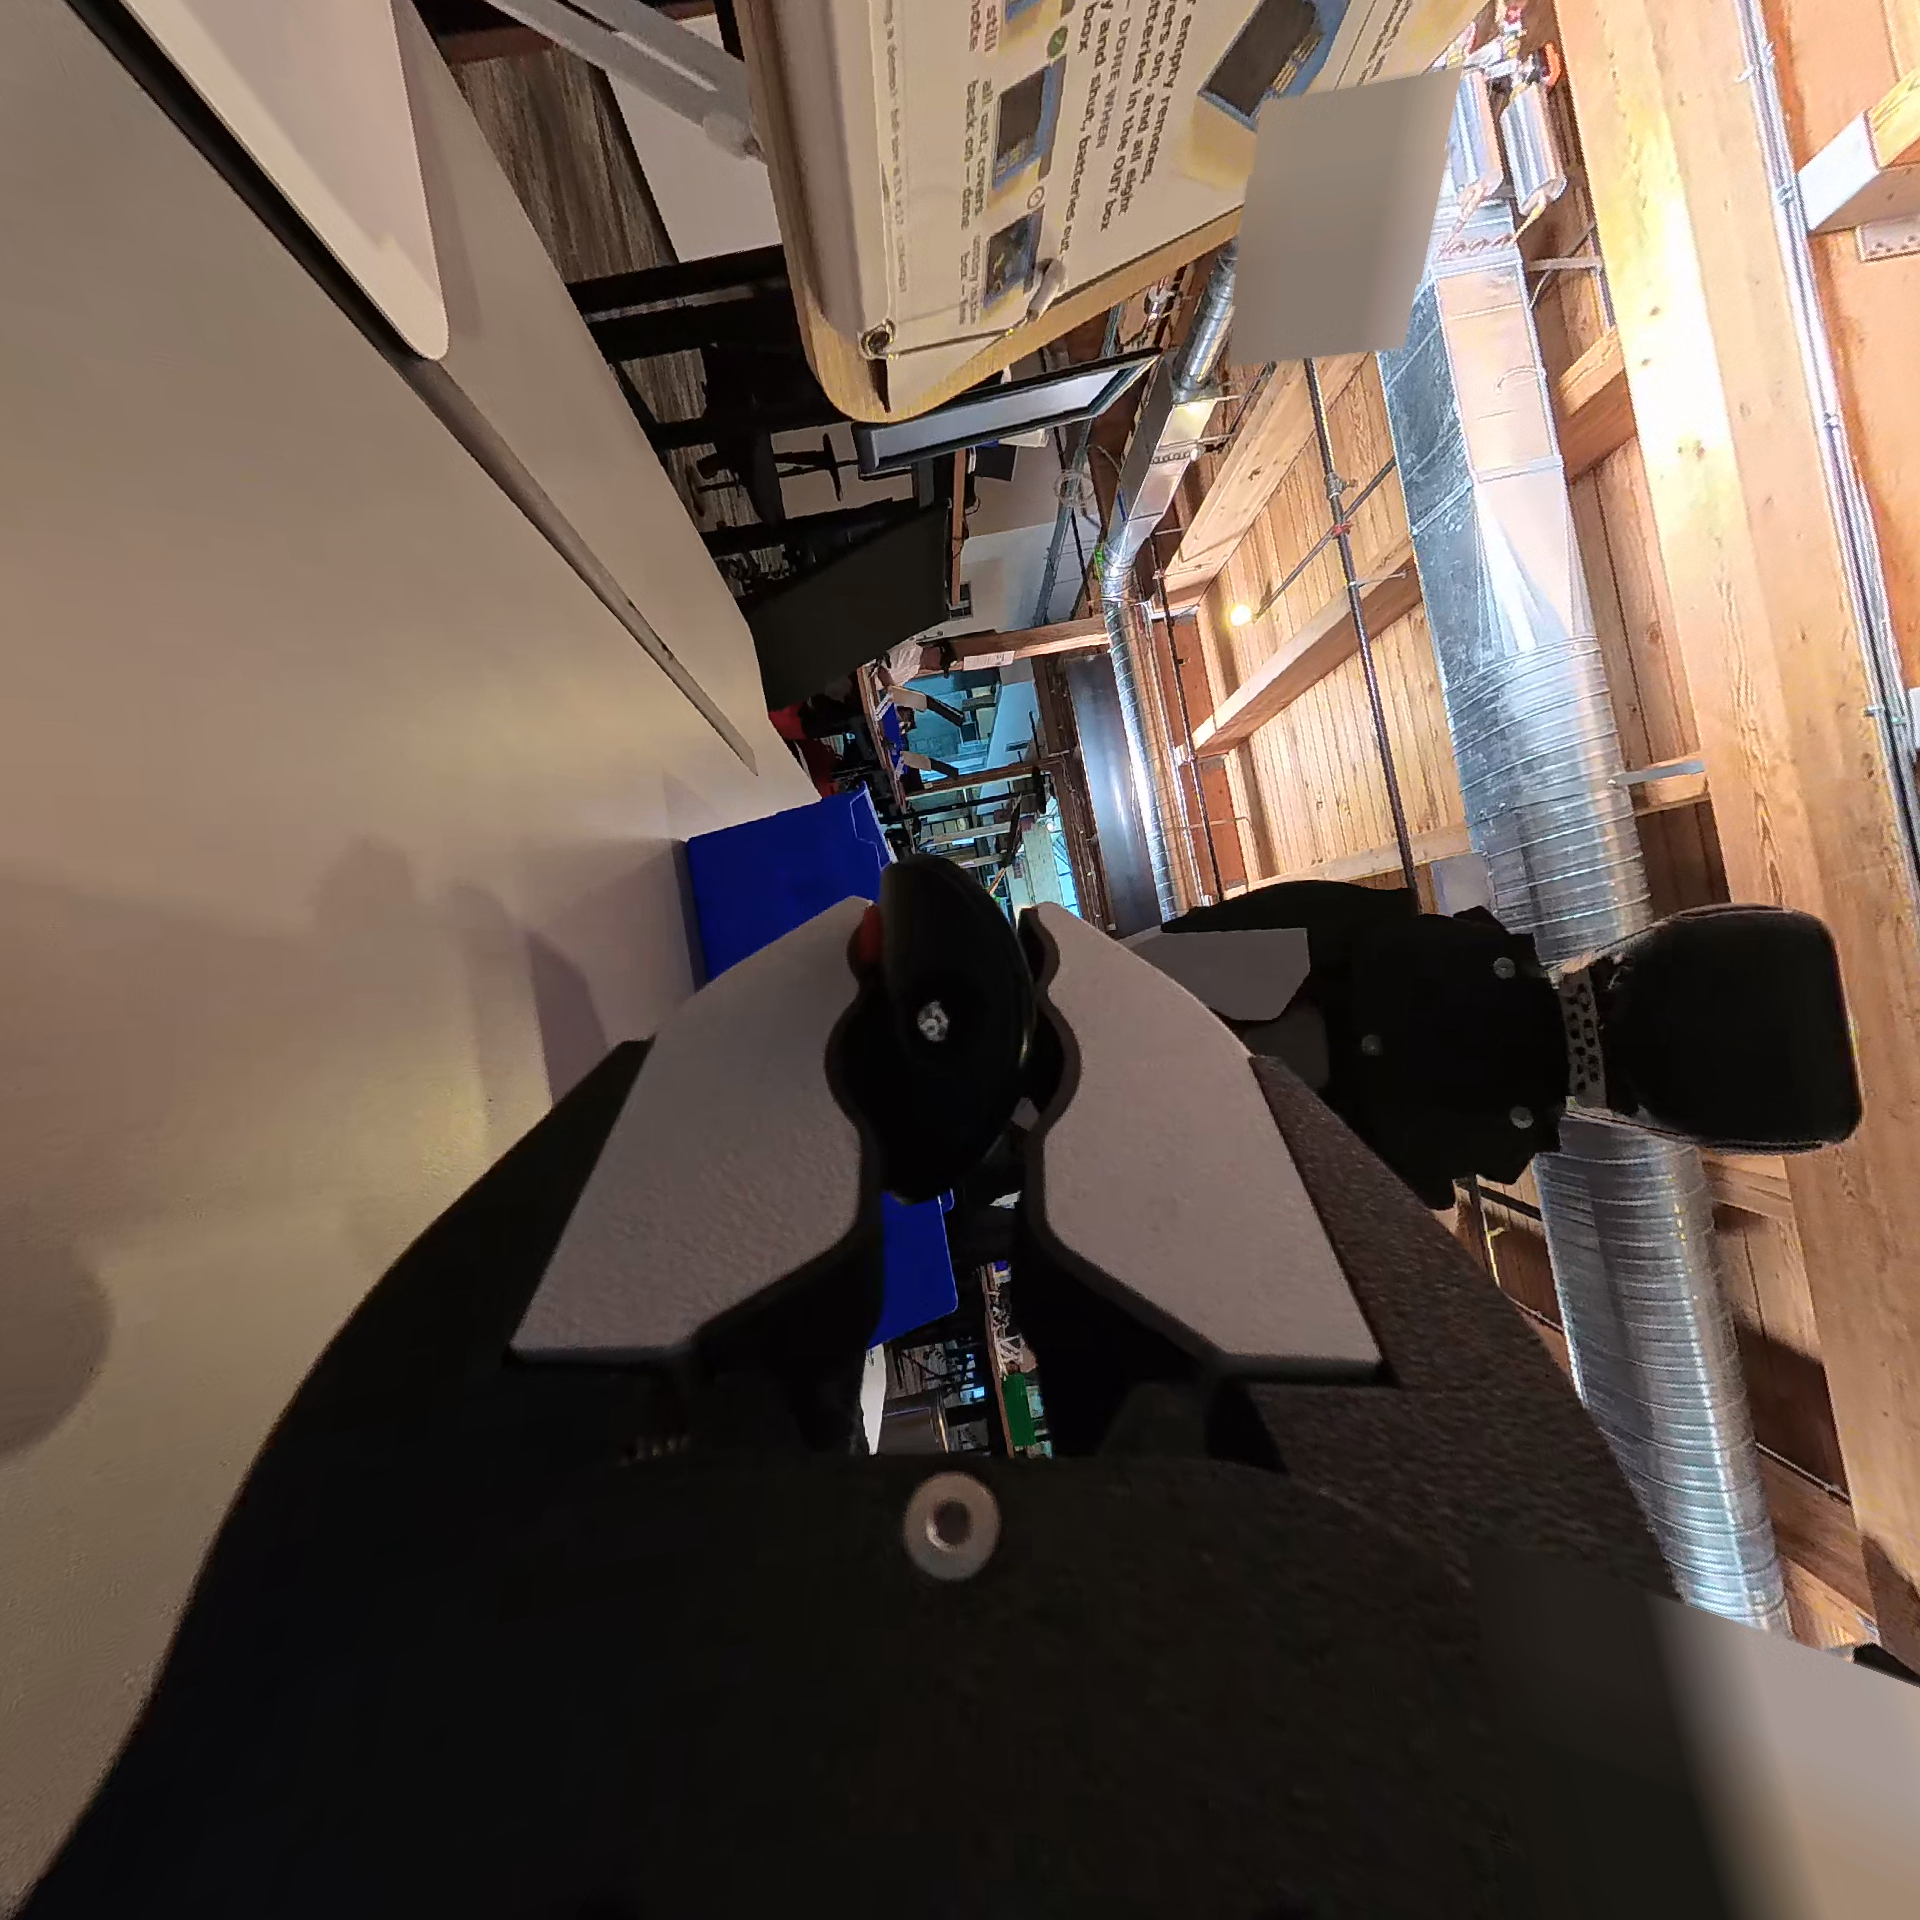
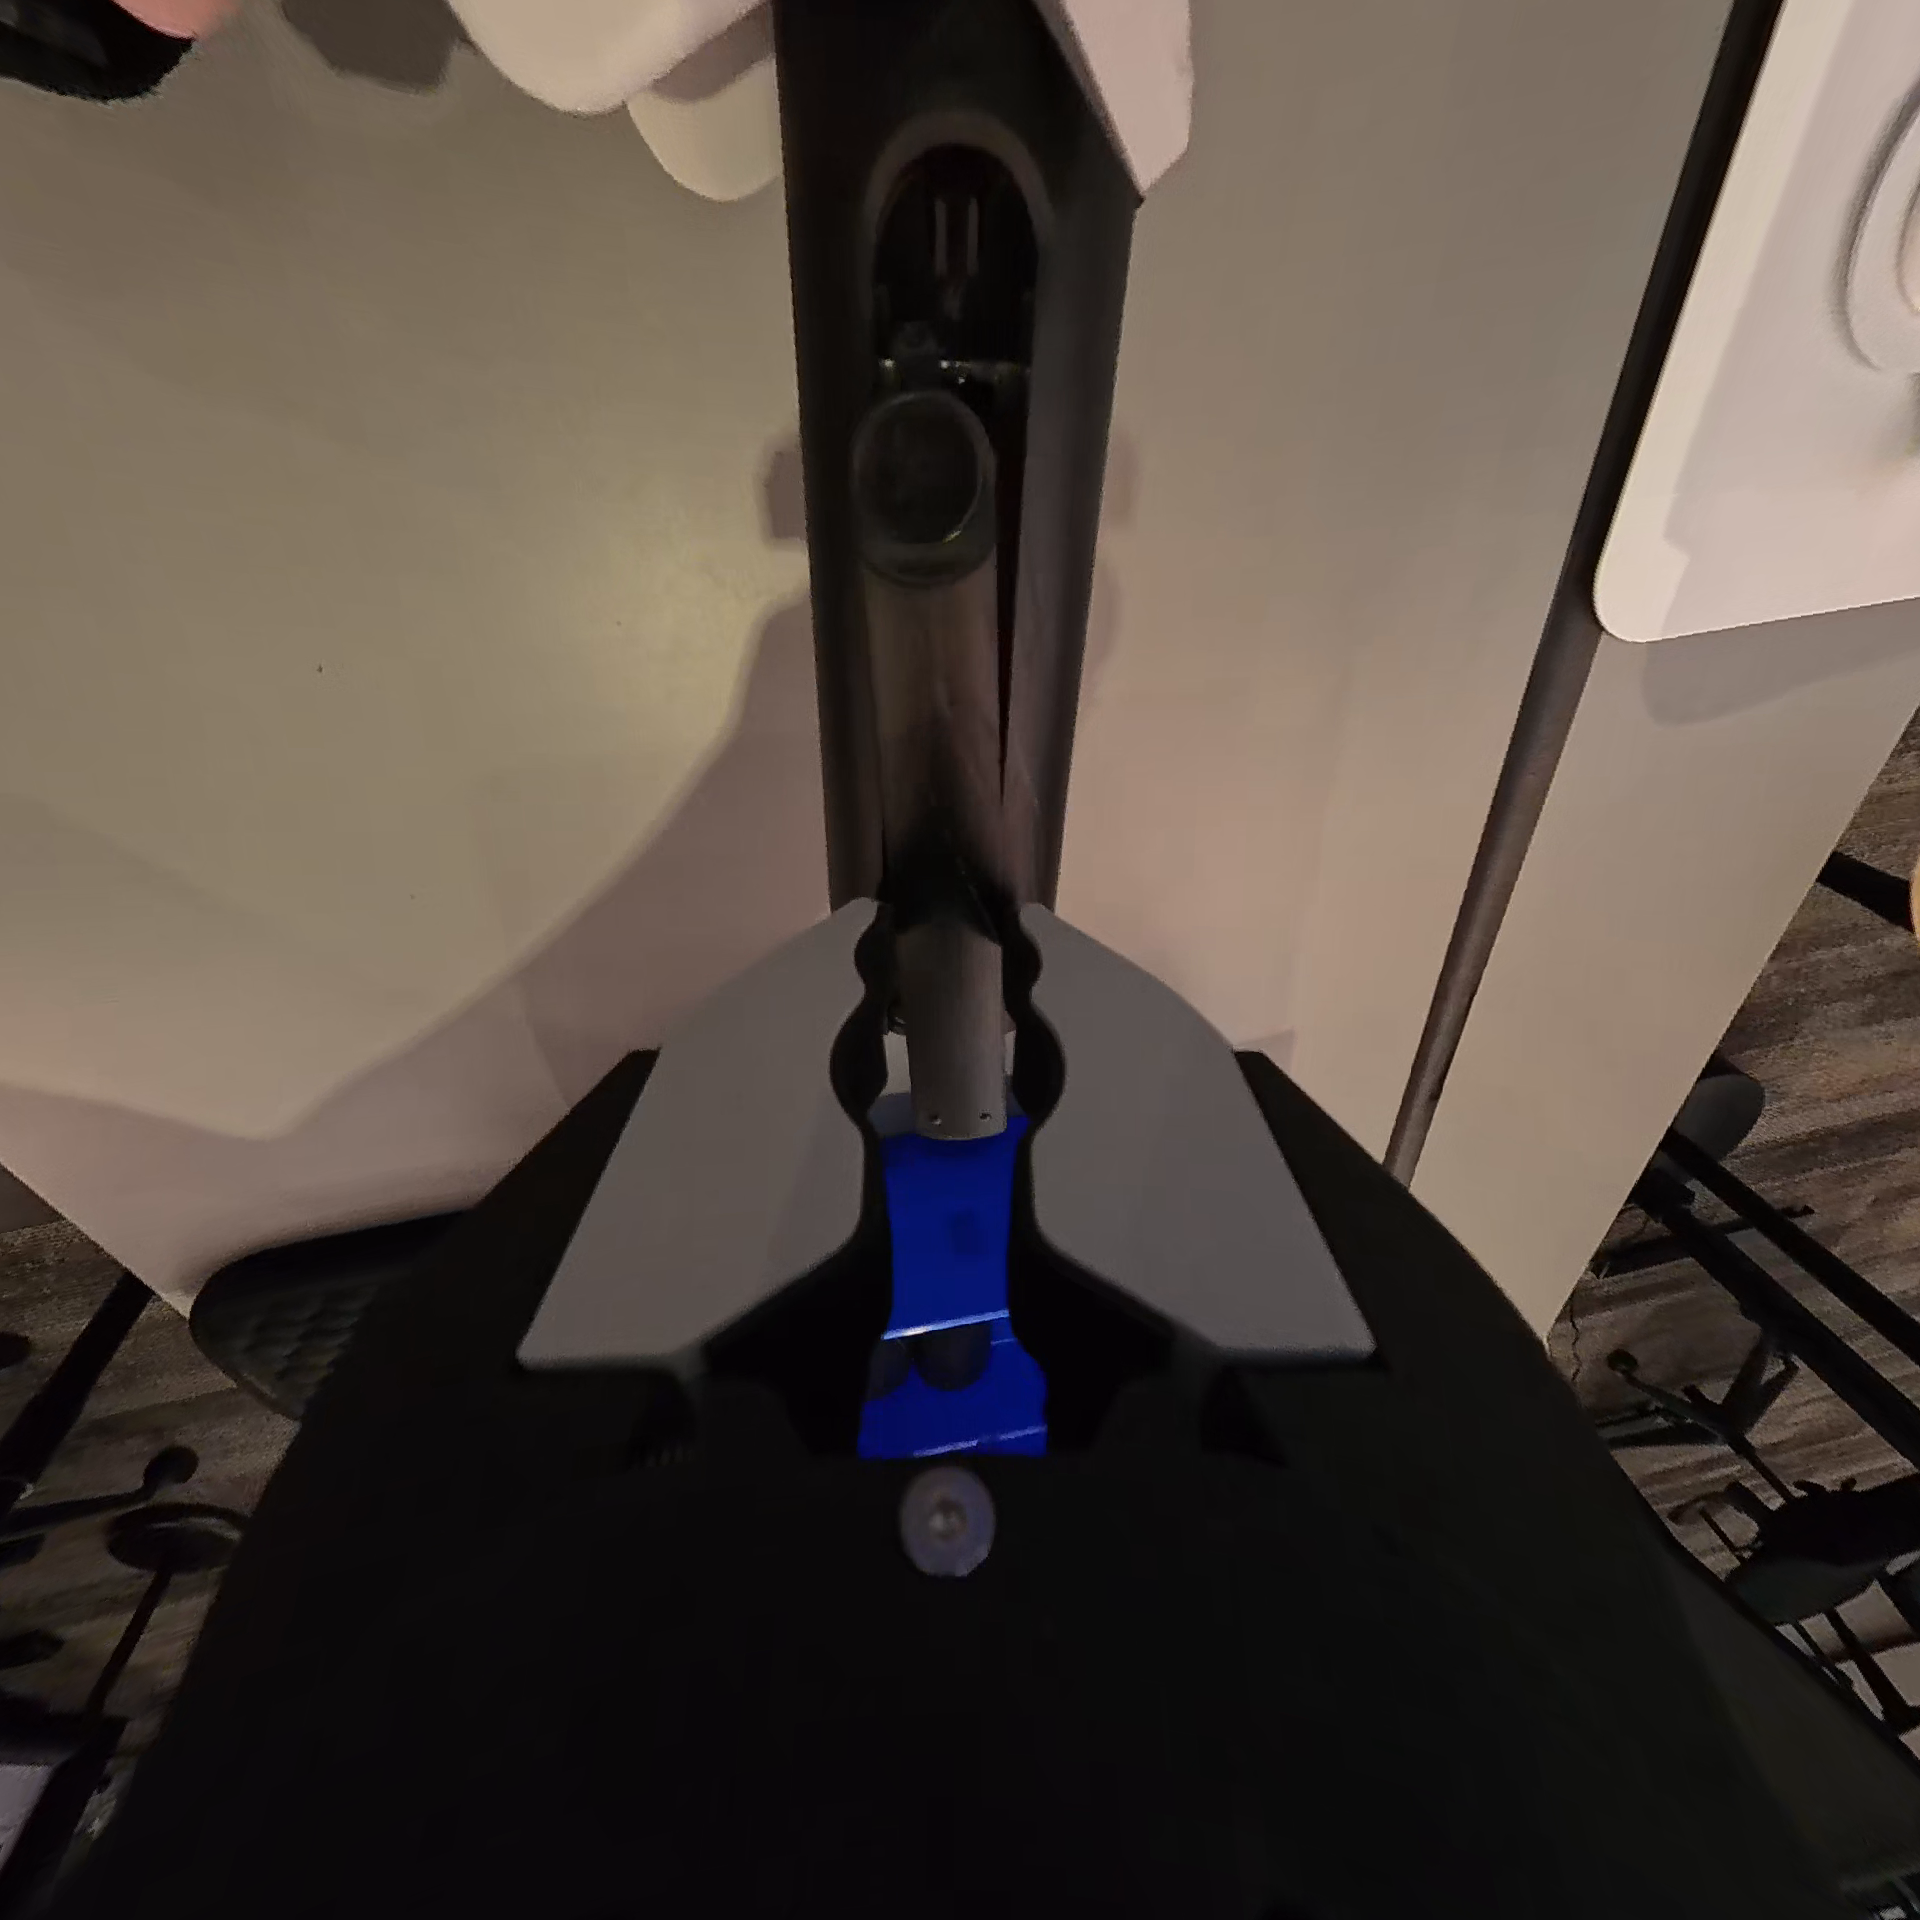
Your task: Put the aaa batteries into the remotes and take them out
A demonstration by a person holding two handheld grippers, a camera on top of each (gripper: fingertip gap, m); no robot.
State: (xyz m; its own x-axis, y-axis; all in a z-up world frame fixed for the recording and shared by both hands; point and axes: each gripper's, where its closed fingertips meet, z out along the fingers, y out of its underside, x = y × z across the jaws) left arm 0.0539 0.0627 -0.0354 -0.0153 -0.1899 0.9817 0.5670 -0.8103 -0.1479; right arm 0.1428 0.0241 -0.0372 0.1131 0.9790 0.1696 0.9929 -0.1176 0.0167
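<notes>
Remote [image 2: 940,644]: long axis runs straight away from right gripper [image 2: 940,935] | both grippers clamp it | left gripper [image 1: 940,925] grips its end.

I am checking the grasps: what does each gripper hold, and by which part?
The left gripper clamps a black remote across its end. The right gripper clamps a dark battery cover by its near end.
</notes>
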